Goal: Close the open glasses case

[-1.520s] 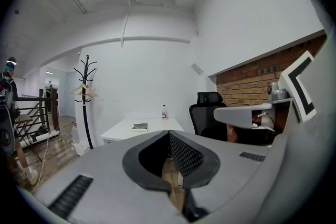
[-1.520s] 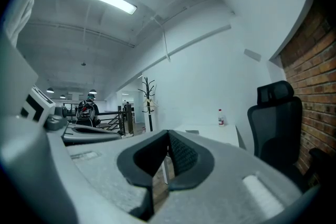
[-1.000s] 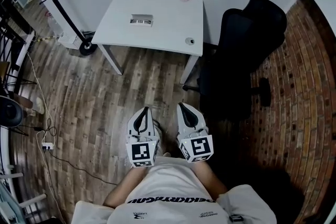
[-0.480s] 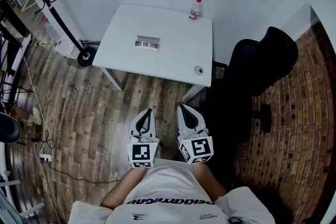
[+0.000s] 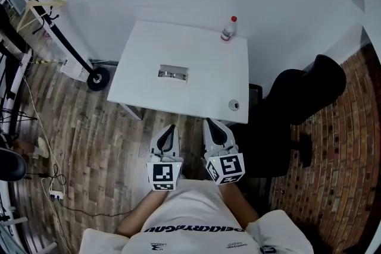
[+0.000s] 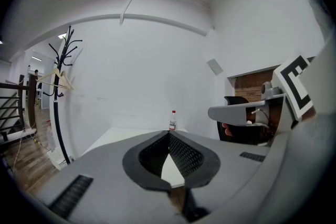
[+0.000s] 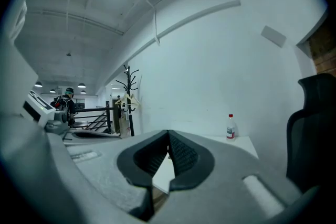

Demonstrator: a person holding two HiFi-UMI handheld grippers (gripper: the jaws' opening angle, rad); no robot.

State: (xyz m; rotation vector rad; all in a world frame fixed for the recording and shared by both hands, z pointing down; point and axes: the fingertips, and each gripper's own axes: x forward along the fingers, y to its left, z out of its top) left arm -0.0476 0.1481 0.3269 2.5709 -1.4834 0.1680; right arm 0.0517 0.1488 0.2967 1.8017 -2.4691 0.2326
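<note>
Person [image 5: 190, 220]: a white shirt at the bottom edge of the head view, with two grippers held close in front of it, over the wooden floor [image 5: 89, 146].
Left gripper [image 5: 169, 128]: jaws closed tip to tip, with nothing between them.
Right gripper [image 5: 210, 123]: jaws likewise pressed together and empty; it sits just beside the left one.
Table [image 5: 143, 92]: one, white. Its near edge lies just past the gripper tips.
Glasses case [image 5: 172, 74]: one, lying open near the middle of the table. It is ahead of both grippers and well apart from them, roughly in line with the left one.
Small round thing [image 5: 234, 105]: one, at the table's near right corner; too small to identify.
Bottle [image 5: 228, 28]: one, red-capped, upright at the far right corner by the wall.
Chair [image 5: 303, 104]: one, black, right of the table.
Coat stand [image 5: 44, 24]: one, left of the table.
</note>
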